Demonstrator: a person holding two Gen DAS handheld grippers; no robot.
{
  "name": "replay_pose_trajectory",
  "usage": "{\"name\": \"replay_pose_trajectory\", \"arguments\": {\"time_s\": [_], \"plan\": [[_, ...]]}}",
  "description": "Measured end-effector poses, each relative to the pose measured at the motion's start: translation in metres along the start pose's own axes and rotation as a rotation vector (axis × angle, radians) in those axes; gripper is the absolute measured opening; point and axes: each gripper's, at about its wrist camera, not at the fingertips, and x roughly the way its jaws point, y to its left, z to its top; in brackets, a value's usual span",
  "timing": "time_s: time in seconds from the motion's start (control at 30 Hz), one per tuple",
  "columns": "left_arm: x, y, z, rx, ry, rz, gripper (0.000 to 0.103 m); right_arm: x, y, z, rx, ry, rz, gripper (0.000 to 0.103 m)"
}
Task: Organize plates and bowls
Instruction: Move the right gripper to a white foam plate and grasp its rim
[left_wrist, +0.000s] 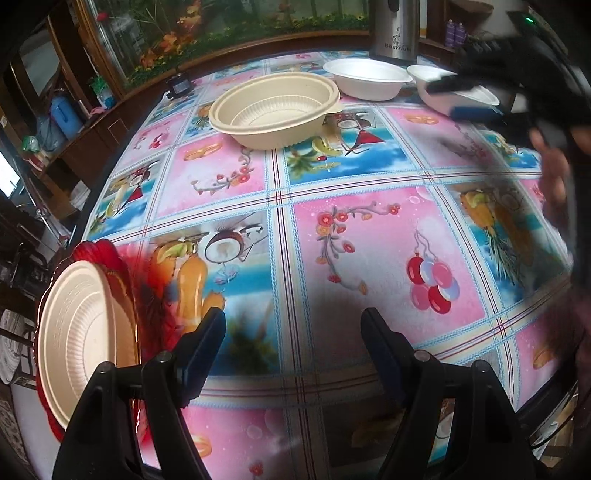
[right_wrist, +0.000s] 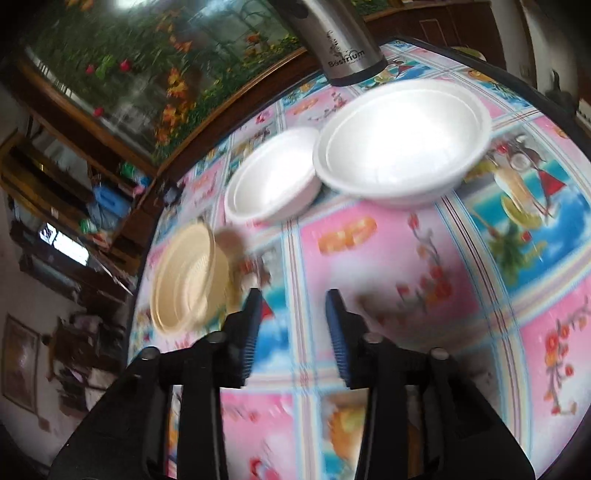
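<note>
A beige bowl (left_wrist: 275, 107) stands at the table's far middle; it also shows blurred in the right wrist view (right_wrist: 186, 275). Two white bowls (left_wrist: 367, 77) (left_wrist: 456, 94) stand behind it to the right, and appear in the right wrist view (right_wrist: 271, 177) (right_wrist: 400, 138). A beige plate (left_wrist: 79, 338) lies on a red plate (left_wrist: 107, 258) at the near left edge. My left gripper (left_wrist: 293, 338) is open and empty above the tablecloth. My right gripper (right_wrist: 293, 325) is open and empty; it shows blurred in the left wrist view (left_wrist: 465, 98) over the rightmost white bowl.
A steel kettle (left_wrist: 395, 31) stands at the far edge behind the white bowls, also in the right wrist view (right_wrist: 341, 44). A colourful patterned tablecloth (left_wrist: 351, 229) covers the round table. An aquarium and wooden shelves lie beyond the far edge.
</note>
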Motion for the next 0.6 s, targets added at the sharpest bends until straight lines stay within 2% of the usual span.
{"name": "replay_pose_trajectory", "arguments": {"time_s": [0.23, 0.43, 0.53, 0.6], "plan": [[0.008, -0.002, 0.001, 0.03, -0.005, -0.05, 0.076, 0.036, -0.006, 0.043, 0.191, 0.036, 0.027, 0.037], [0.015, -0.003, 0.003, 0.04, 0.005, -0.099, 0.076, 0.069, -0.018, 0.063, 0.35, 0.052, -0.015, 0.037], [0.017, 0.001, 0.005, 0.031, 0.017, -0.133, 0.076, 0.079, -0.016, 0.066, 0.358, 0.062, -0.047, 0.037], [0.018, 0.004, 0.008, 0.019, 0.028, -0.152, 0.076, 0.083, -0.014, 0.067, 0.356, 0.054, -0.097, 0.037]]}}
